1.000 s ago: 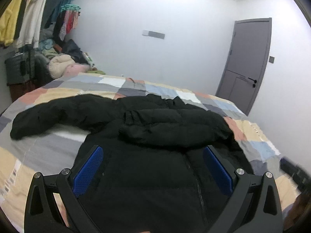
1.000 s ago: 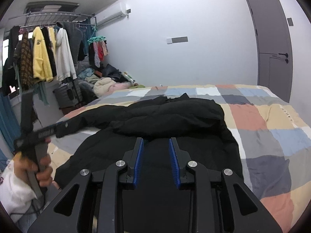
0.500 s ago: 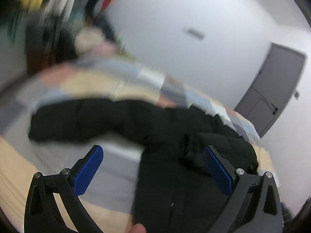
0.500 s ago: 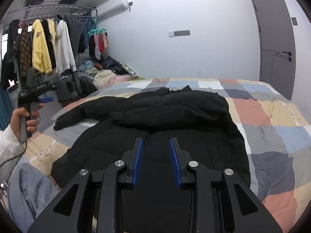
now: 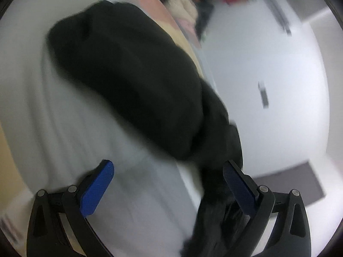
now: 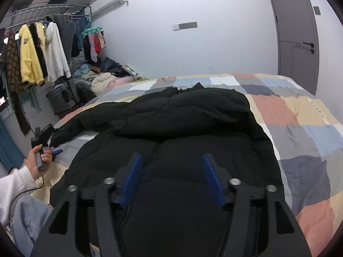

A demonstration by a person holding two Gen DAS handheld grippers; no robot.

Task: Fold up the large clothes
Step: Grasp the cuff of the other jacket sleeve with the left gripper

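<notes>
**Blur on the left, cut edges on the right**

The left wrist view is smeared throughout: the black jacket (image 5: 133, 81) shows only as a dark mass with soft outlines, and the heap of clothes (image 5: 184, 6) behind it cannot be told apart. In the right wrist view the jacket's near hem runs under the right gripper (image 6: 172, 180) and off the bottom edge. The person's left hand (image 6: 37, 158) hides most of the left gripper (image 6: 56, 151); the sleeve (image 6: 12, 188) is cut by the frame.

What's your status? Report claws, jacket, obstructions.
Left claw open beside outstretched sleeve. Right claw opening over black jacket, nothing pinched. Other sleeve folded across chest. No obstruction seen.
</notes>
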